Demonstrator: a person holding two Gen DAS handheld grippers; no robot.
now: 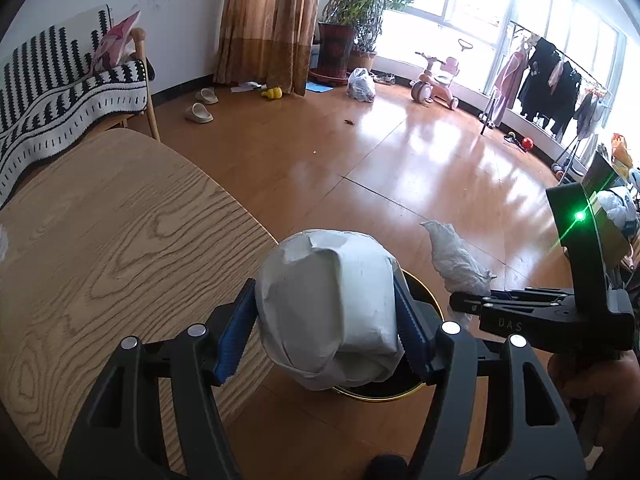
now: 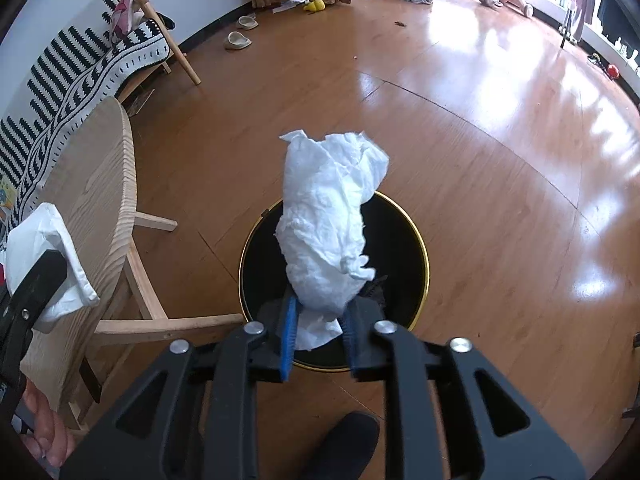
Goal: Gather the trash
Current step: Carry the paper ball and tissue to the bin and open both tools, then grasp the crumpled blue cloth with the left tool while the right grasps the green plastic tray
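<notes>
My left gripper [image 1: 326, 320] is shut on a white folded paper wad [image 1: 328, 308], held over the near edge of a black trash bin with a gold rim [image 1: 432, 304] beside the table. My right gripper [image 2: 320, 328] is shut on a crumpled white tissue [image 2: 328, 216] and holds it directly above the bin [image 2: 416, 236] on the floor. The right gripper [image 1: 472, 304] with its tissue [image 1: 456, 256] also shows in the left wrist view at the right. The left gripper's wad [image 2: 44, 256] shows at the left edge of the right wrist view.
A round wooden table [image 1: 100, 240] stands at the left, its legs [image 2: 152, 320] close to the bin. A bench with a striped blanket [image 1: 60, 88] lines the wall. Slippers [image 1: 200, 112], a plastic bag [image 1: 362, 86], a pink tricycle [image 1: 436, 80] and a clothes rack [image 1: 552, 80] stand farther off.
</notes>
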